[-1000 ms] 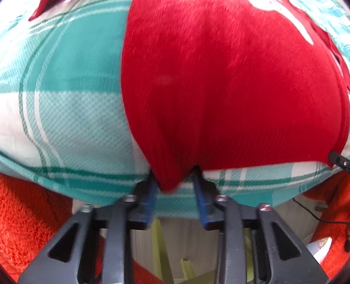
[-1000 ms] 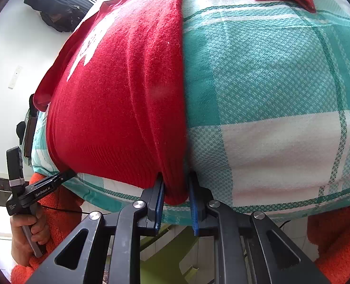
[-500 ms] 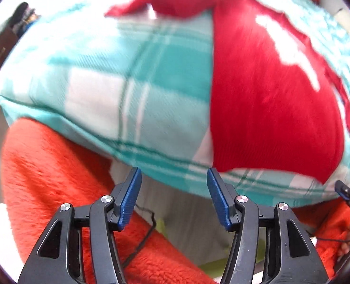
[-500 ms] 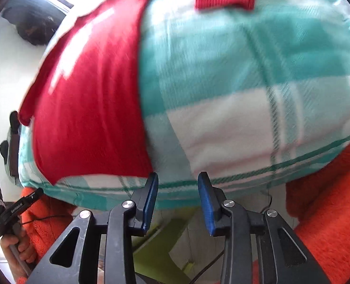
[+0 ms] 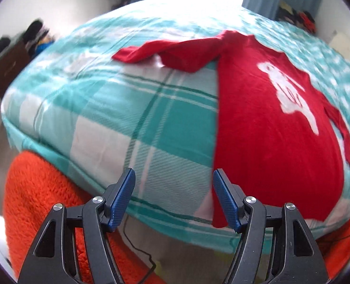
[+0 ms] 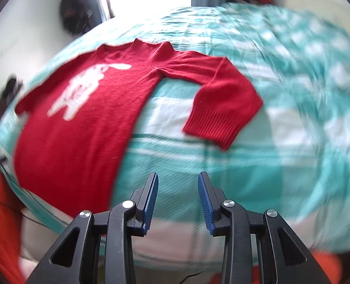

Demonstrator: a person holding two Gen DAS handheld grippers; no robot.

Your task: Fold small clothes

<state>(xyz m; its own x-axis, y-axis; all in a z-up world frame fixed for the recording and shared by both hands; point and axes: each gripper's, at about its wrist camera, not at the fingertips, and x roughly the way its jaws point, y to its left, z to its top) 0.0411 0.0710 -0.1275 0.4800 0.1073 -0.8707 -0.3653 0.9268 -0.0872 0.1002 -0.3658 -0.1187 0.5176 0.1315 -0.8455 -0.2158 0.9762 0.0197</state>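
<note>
The bed (image 5: 99, 123), under its teal-and-white checked cover, fills both views. On it the red sweater (image 5: 269, 127) lies spread flat, front up with its white figure showing, the hem toward six o'clock at the near edge and the neck toward twelve. One sleeve (image 6: 220, 104) bends out toward three o'clock in the right view. No fold looks made yet, so both sleeves and the body are left to do. The left gripper (image 5: 173, 198) and right gripper (image 6: 177, 200) hover at the near edge, jaws spread wide, holding nothing.
</note>
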